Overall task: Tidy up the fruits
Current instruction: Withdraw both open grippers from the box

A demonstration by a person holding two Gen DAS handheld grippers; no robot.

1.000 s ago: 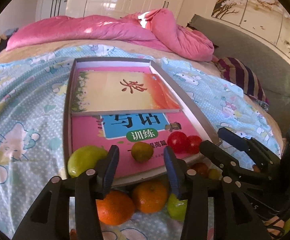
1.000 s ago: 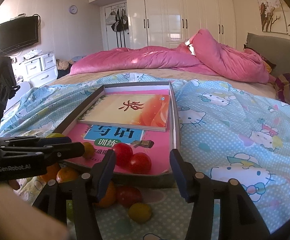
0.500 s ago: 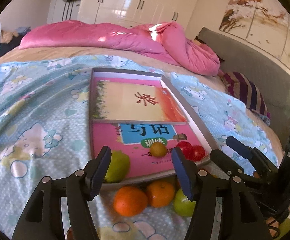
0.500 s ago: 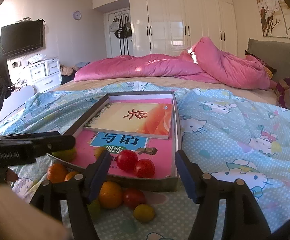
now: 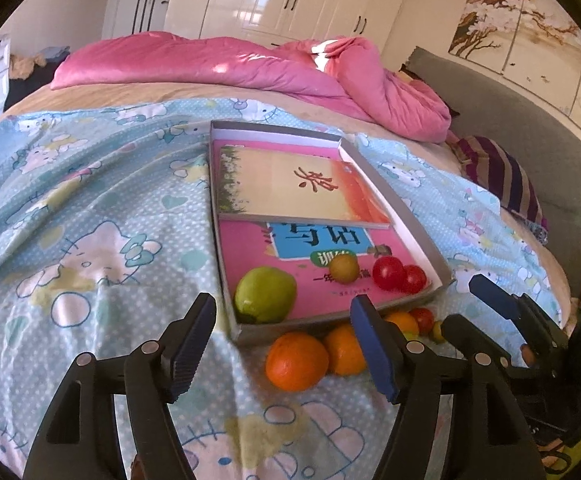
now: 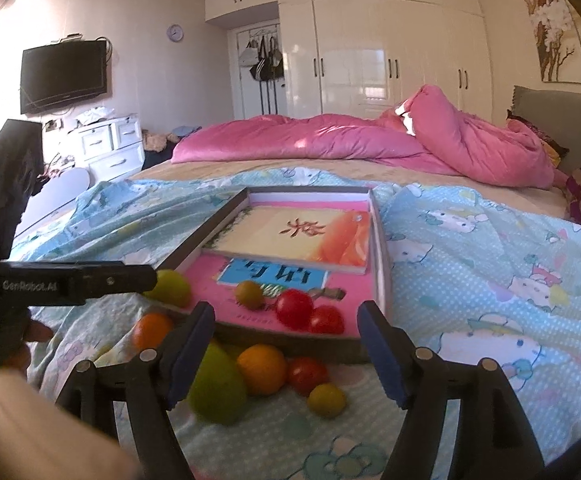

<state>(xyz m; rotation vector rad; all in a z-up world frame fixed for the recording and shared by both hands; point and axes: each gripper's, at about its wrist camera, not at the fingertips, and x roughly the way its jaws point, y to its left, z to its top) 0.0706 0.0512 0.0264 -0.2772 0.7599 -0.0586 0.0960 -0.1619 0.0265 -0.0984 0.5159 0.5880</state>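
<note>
Left wrist view: left gripper jaws opening, nothing held; oranges at 12 o'clock. Right gripper jaws opening, empty; green fruit and tomatoes inside tray.

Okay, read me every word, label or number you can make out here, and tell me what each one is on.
"GenRobot.AI": on the left gripper arm, right wrist view.
"训练": green oval on the pink workbook.
Large blue-panel title on it: upside down, partly covered, unreadable.
Red calligraphy on the upper book: not legible.
Wall clock: too small.
</note>
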